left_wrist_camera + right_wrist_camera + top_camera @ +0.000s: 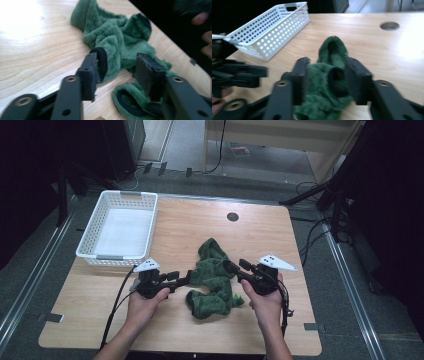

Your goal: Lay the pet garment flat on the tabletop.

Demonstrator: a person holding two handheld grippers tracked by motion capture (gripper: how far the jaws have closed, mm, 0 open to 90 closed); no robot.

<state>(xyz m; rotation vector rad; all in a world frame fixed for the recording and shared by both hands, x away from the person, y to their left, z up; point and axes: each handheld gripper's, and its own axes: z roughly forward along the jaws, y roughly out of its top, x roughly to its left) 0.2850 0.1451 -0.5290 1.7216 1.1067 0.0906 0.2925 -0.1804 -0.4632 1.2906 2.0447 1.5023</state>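
One wooden table point(260, 227) carries everything we see. Toward its far left corner stands a white perforated basket point(120, 227). Nearer the table's middle lies a crumpled green fleece garment point(214, 279) with black-trimmed cuffs, flat on the wood and apart from the basket. We hold the left gripper point(186, 276) at the garment's left edge and the right gripper point(230, 266) at its right edge. In the left gripper view the jaws stand apart, a black cuff point(102, 61) just beside one pad. In the right gripper view the jaws straddle green fleece without pressing it.
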